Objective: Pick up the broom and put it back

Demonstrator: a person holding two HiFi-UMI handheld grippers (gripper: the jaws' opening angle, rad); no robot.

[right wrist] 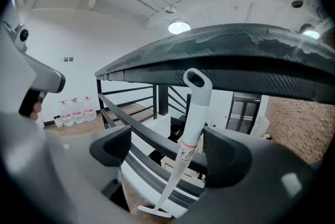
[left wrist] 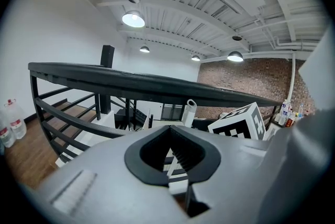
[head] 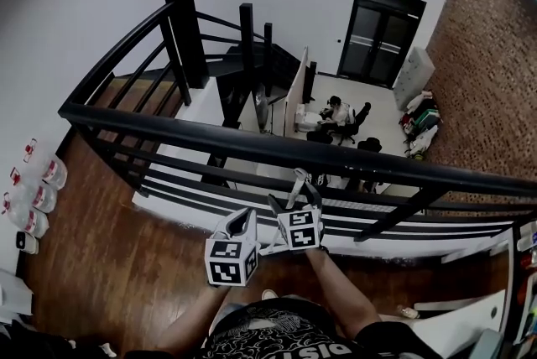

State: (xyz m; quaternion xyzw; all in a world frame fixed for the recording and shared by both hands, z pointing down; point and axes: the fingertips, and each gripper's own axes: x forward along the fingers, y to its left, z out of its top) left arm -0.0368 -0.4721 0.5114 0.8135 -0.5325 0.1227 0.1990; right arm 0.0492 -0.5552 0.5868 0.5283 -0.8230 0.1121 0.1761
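Broom, leaned against the railing and framed by the spread jaws of the right hand-held gripper (left hand-held gripper is pinched together, empty), looks light, stiff, kinda slick, so it's probably best grabbed mid-handle.

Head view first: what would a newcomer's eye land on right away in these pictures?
The black railing sweeps across the head view at the edge of a wooden landing, with a lower floor visible beyond it. A white broom handle leans on that railing, standing between the parted jaws of the right gripper, not yet clamped. The left gripper is shut and empty.
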